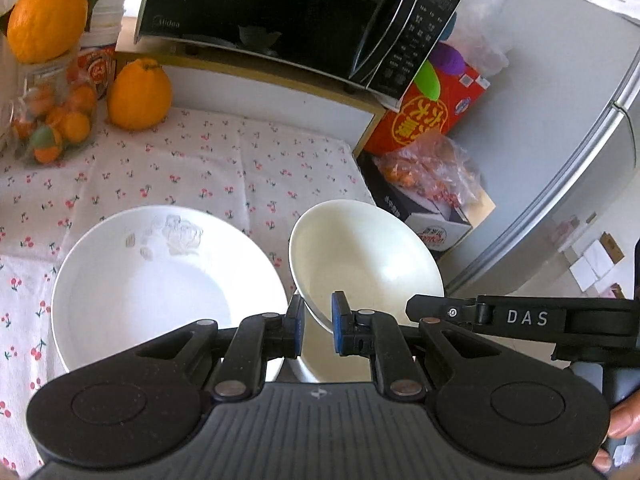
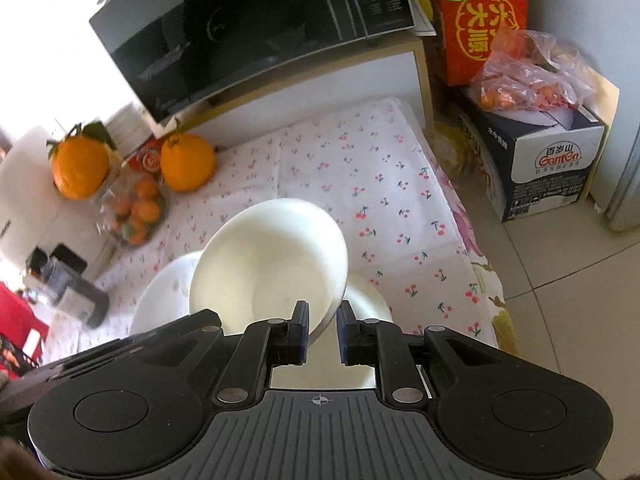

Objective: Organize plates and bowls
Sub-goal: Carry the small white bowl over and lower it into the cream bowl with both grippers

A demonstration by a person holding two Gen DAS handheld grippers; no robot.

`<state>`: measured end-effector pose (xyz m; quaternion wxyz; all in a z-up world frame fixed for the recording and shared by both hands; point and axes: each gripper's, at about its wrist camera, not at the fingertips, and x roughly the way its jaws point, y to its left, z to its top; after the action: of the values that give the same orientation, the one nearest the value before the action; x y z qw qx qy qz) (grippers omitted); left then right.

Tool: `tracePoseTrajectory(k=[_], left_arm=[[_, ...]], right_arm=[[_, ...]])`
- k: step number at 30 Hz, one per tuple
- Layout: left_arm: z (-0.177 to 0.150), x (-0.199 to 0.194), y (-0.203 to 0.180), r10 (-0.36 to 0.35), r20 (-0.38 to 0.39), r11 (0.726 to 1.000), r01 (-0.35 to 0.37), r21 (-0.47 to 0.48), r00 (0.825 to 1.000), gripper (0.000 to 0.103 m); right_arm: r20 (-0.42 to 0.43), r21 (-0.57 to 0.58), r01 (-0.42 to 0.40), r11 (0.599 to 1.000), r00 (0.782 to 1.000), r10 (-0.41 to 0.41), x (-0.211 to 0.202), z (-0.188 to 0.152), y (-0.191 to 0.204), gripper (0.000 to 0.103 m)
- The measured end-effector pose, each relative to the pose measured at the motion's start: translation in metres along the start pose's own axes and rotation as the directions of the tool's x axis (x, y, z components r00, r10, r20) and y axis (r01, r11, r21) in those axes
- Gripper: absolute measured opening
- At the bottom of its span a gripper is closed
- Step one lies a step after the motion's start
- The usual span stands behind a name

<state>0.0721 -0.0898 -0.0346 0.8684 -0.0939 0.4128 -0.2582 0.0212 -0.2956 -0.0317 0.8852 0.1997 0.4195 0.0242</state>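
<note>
the white plate is lying on the cherry-print cloth, left of the bowl and below the microwave. the left gripper and right gripper are both pinching that tilted bowl's rim — jaws nearly closed — just beside the plate.

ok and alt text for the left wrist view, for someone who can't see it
The left gripper has its jaws shut on the rim of a tilted cream bowl, held beside a white plate lying on a cherry-print cloth. Behind stand a black microwave and large oranges.
</note>
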Motion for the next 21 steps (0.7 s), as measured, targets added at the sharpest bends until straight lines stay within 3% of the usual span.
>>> tracePoseTrajectory(k=[6,21], left_arm=[[-0.009,0.0,-0.003,0.001,-0.034,1.0,0.0,0.023,0.999,0.013],[-0.023,0.003,-0.003,-0.015,-0.119,0.999,0.019,0.033,0.993,0.015]], right_arm=[[-0.059,-0.005,0.018,1.0,0.998,-0.018,0.007,-0.003,-0.003,0.016],[-0.115,-0.106,0.086,0.991,0.989,-0.098,0.013,-0.013,0.001,0.016]])
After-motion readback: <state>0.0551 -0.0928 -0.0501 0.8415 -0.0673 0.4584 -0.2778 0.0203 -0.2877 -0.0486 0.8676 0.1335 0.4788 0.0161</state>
